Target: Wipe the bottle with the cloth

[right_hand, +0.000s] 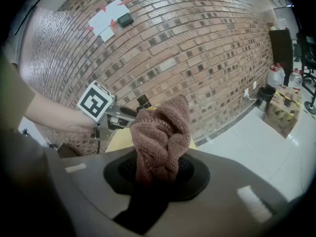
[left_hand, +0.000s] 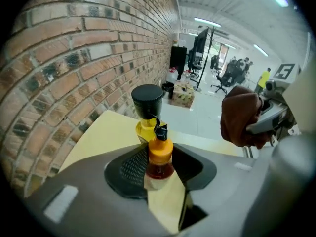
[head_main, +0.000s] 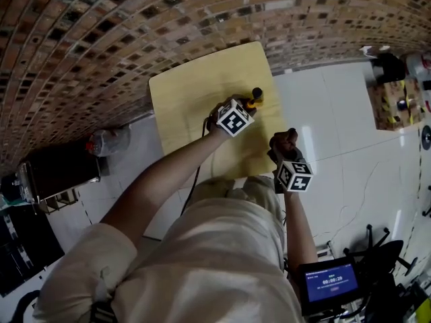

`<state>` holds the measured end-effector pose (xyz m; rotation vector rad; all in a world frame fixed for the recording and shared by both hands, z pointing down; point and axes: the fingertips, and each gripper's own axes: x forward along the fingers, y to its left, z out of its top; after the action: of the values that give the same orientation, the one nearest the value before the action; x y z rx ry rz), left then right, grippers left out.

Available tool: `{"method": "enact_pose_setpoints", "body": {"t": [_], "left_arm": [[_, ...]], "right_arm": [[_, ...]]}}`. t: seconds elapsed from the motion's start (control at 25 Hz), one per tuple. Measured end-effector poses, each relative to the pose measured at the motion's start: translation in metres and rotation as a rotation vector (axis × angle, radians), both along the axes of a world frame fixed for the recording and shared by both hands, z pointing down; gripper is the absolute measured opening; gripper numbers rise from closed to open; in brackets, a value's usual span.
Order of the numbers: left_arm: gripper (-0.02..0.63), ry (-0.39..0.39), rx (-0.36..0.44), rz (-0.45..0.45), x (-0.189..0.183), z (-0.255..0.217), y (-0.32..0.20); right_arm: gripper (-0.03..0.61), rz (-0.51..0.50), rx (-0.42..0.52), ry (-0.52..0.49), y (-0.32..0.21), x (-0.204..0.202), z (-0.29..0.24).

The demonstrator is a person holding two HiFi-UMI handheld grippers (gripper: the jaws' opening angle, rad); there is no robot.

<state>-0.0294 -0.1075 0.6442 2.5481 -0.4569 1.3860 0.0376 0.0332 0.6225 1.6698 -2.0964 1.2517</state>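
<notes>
Orange-capped bottle point(left_hand: 159, 154) sits pinched in left gripper point(left_hand: 160, 171), while right gripper point(right_hand: 158, 174) clamps brown cloth point(right_hand: 162, 130).

The bottle point(left_hand: 159, 159) is small and clear, holding amber liquid, with an orange cap and a black flip nozzle on top; it stands upright between the pads of the left gripper point(left_hand: 160, 171), which press on its sides. The cloth point(right_hand: 160, 137) is a brownish-pink knit, bunched into a thick wad; the right gripper point(right_hand: 158, 174) clamps its lower end, and the rest rises beyond the jaws, apart from the bottle.
</notes>
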Motion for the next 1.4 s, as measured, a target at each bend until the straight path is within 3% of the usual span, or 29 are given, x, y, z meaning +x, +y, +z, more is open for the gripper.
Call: {"method": "enact_pose_setpoints", "body": {"t": [0.2, 0.36, 0.56, 0.96, 1.16, 1.4], "left_arm": [[0.166, 0.223, -0.058, -0.113, -0.007, -0.006, 0.013], [0.164, 0.295, -0.003, -0.076, -0.01, -0.002, 0.034], [0.166, 0.293, 0.055, 0.026, -0.01, 0.0, 0.058], [0.166, 0.279, 0.031, 0.021, -0.01, 0.004, 0.06], [0.166, 0.269, 0.032, 0.043, -0.012, 0.004, 0.06], [0.166, 0.254, 0.048, 0.05, -0.012, 0.007, 0.059]], "right_arm": [[0.1, -0.002, -0.01, -0.006, -0.007, 0.001, 0.004], [0.1, -0.024, -0.016, -0.018, -0.017, -0.002, 0.009], [0.1, -0.055, 0.029, -0.078, -0.038, -0.014, 0.005], [0.1, -0.108, 0.123, -0.216, -0.092, -0.049, -0.004], [0.098, -0.098, 0.076, -0.285, -0.105, -0.057, 0.014], [0.097, -0.024, -0.036, -0.289, -0.108, -0.047, 0.056]]}}
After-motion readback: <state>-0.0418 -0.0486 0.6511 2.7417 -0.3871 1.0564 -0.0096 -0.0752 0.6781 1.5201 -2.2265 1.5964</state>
